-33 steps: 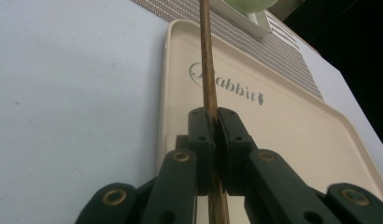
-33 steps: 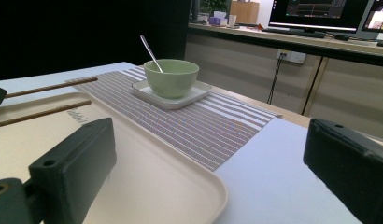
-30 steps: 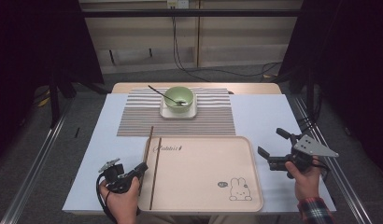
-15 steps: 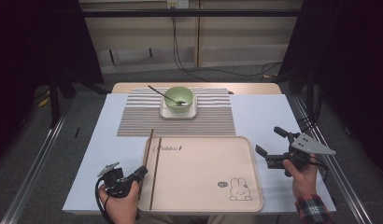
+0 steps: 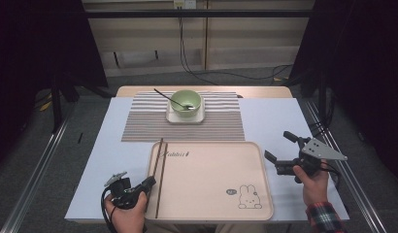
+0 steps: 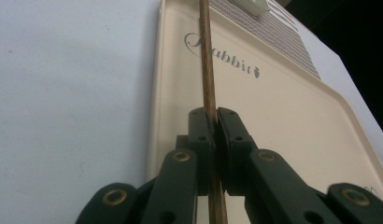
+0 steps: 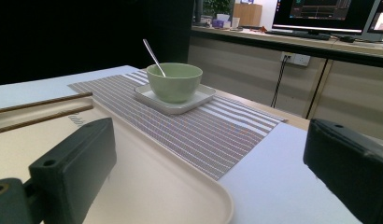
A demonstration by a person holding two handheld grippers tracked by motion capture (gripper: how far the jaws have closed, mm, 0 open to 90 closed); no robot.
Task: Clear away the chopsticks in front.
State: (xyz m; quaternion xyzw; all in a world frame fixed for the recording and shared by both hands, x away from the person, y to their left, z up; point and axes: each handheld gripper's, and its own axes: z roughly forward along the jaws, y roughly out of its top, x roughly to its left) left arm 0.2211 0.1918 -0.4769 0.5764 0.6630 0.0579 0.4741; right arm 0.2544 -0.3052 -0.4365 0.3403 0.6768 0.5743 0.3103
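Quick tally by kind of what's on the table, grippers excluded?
Brown wooden chopsticks: 2
Beige rabbit-print tray: 1
Green bowl: 1
White square saucer: 1
Metal spoon: 1
Striped placemat: 1
Total: 7

A green bowl [image 5: 186, 103] sits on a white square plate [image 5: 186, 116] at about twelve o'clock on the table, resting on a striped placemat [image 5: 139, 124]; a thin metal spoon [image 5: 164, 95] leans in the bowl, its handle pointing toward ten o'clock; a pale blue-white cover [image 5: 105, 160] lies over the tabletop beneath the mat; behind the table, at twelve o'clock, black cables [image 5: 187, 53] hang before wooden cabinet panels [image 5: 148, 43]; in the right gripper view a monitor [image 7: 320, 11] stands on a desk at one o'clock.
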